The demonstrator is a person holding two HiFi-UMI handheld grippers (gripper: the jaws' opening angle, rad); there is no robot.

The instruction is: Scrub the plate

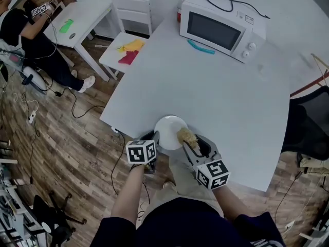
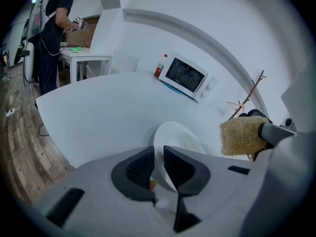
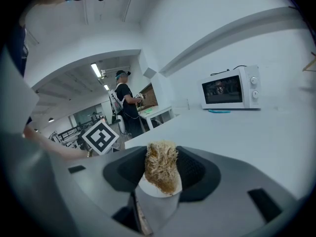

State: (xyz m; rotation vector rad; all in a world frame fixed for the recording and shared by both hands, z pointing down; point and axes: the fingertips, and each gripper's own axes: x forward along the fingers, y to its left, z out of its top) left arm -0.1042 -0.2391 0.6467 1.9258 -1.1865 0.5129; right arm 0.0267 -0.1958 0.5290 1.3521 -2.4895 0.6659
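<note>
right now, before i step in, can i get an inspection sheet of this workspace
surface: white table on a wood floor.
job's things: white plate by the table's near edge; fibrous scrubber at its right side.
clutter: microwave, teal item in front of it, red-capped bottle behind it.
grippers: left tool clamped on the plate's rim; right tool clamped on the scrubber.
cables: black cord on the microwave; cords on the floor, left.
surroundings: chair with coloured cloths; person at a second table.
</note>
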